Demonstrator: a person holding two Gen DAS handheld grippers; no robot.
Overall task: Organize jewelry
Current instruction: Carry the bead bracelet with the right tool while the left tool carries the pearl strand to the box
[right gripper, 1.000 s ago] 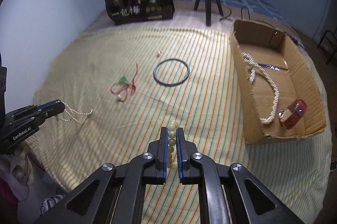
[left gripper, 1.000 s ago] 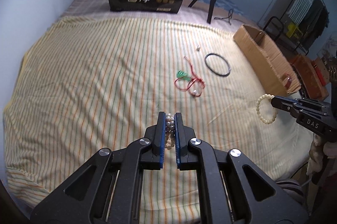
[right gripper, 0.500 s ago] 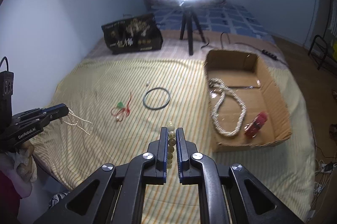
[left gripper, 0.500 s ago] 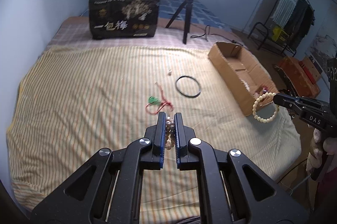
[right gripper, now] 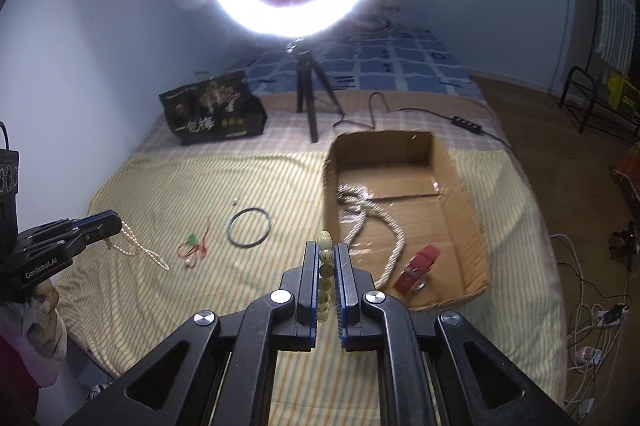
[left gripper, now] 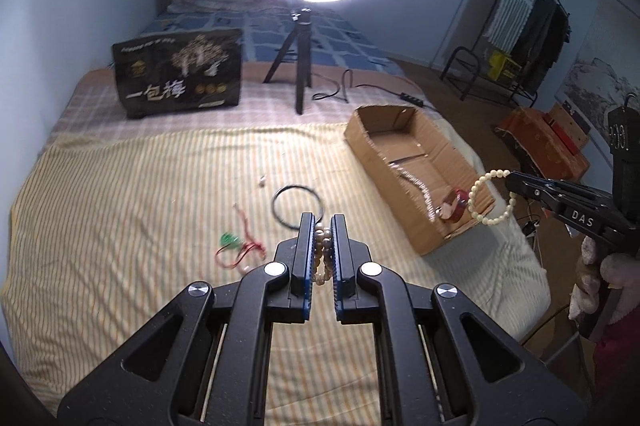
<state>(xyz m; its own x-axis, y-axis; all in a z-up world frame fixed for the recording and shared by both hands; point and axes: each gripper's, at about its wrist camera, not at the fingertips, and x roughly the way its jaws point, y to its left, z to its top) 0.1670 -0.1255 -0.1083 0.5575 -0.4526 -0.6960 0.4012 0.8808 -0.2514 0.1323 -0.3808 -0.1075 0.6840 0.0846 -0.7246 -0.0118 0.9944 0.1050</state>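
On the bed (left gripper: 120,209), going left to right, 3 pieces lie loose on the striped cover: a red cord charm with a green bead (left gripper: 236,250), a tiny pale piece (left gripper: 262,180) beyond it that is too small to identify, and a black ring (left gripper: 298,203). The left gripper (left gripper: 322,242) is clamped narrow on a pearl strand (right gripper: 136,246), held above the cover, its tail draping down to the cloth. The right gripper (right gripper: 328,266) is pinched on a cream bead bracelet (left gripper: 494,197), raised near the front corner of the cardboard box (right gripper: 460,181). In the box lie 2 items: a whitish rope necklace (right gripper: 372,222) and a red watch-like piece (right gripper: 418,266). By my count, 2 pieces are stowed, 2 are in transit and 3 are not yet picked up, so the sorting looks less than half done
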